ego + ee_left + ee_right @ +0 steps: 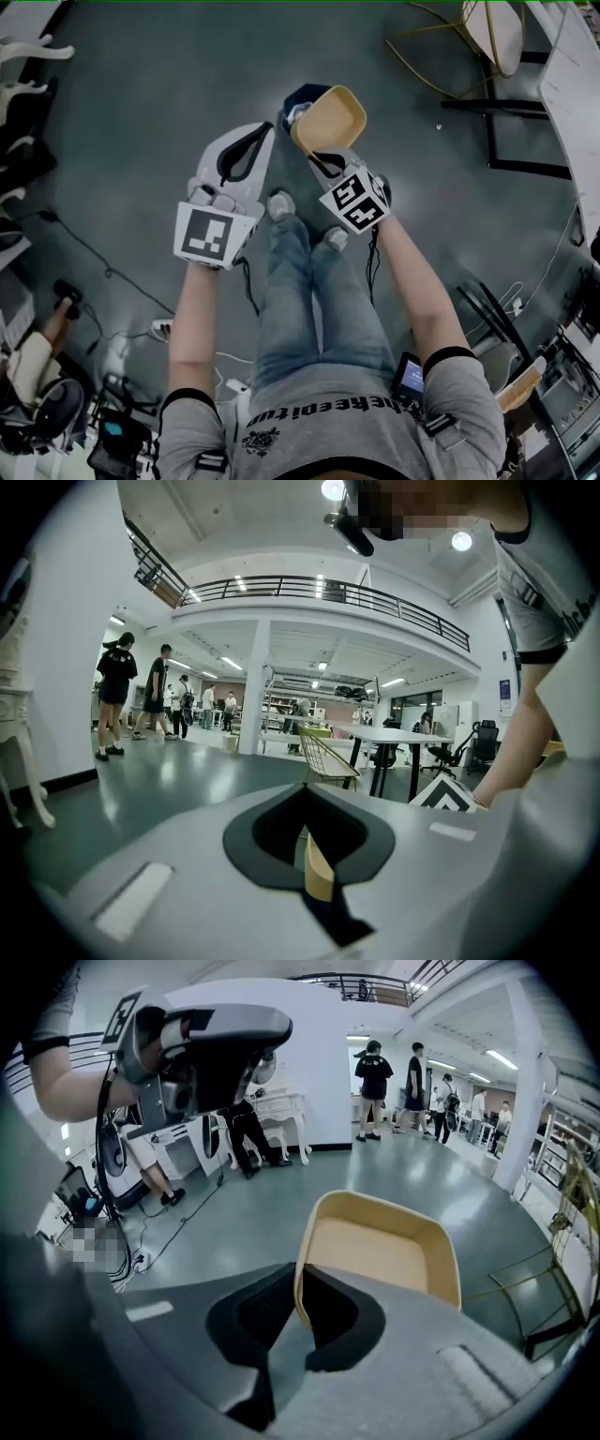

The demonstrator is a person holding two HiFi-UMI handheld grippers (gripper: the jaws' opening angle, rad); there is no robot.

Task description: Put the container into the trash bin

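One grip carries the whole job. The right hand-held gripper (319,157) (300,1288) is clamped on the side wall of the shallow tan plastic container with rounded corners (330,117) (380,1251). The container hangs in the air, tipped on edge, over the small dark blue trash bin (292,94) on the grey floor (169,84).

The left hand-held gripper (265,133) (307,794) has its jaws drawn together (a thin tan strip shows in their slot, and I cannot tell what it is) and hangs just beside the bin.

To drop well, I judge the container should be centred over the bin's mouth. Its lower edge should go inside the rim before the jaws part. The bin looks scarcely wider than the container, so a high release could clip the rim and spill out.

Neither container nor bin shows a label. Black-and-white square markers cover the left cube (211,234) and the right cube (356,202). The print on the grey T-shirt (281,441) is upside down and too blurred to read surely.
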